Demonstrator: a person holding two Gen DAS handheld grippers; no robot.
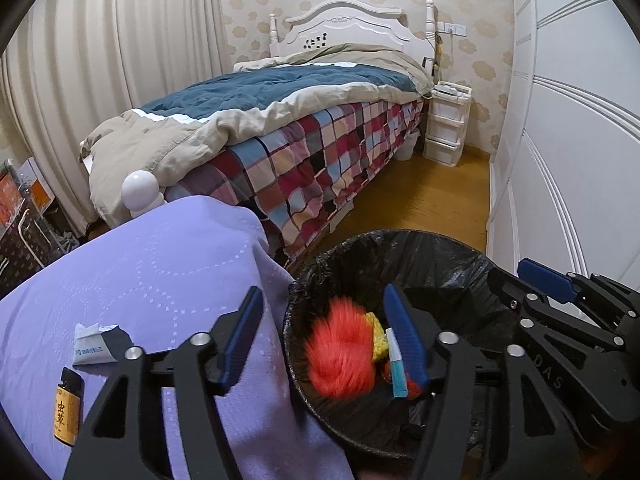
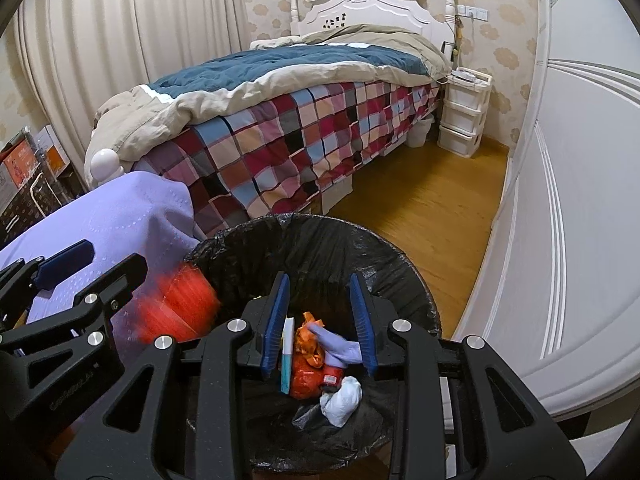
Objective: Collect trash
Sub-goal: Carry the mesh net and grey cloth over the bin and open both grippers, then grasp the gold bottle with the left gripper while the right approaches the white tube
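Observation:
A round bin lined with a black bag [image 1: 420, 240] [image 2: 248, 236] stands on the floor beside the purple-covered table. My left gripper [image 1: 322, 300] hangs over its left rim, open. A blurred orange-red fuzzy thing [image 1: 340, 352] [image 2: 180, 304] is between the fingers, touching neither pad. My right gripper [image 2: 320, 280] is over the bin's middle, its jaws narrowly apart with nothing pinched. Below it in the bin lie an orange wrapper [image 2: 306, 364], a purple glove [image 2: 336, 346], crumpled white paper [image 2: 342, 400] and a teal tube [image 1: 397, 368]. A brown bottle [image 1: 68, 412] and a white packet [image 1: 98, 346] lie on the table.
The purple cloth table [image 1: 160, 264] is at the left. Behind it stands a bed with a checked cover [image 1: 320, 152]. Wooden floor [image 2: 420, 208] runs between the bed and the white wardrobe [image 2: 580, 240]. A white drawer unit [image 1: 444, 124] stands by the headboard, and boxes [image 1: 24, 200] are stacked far left.

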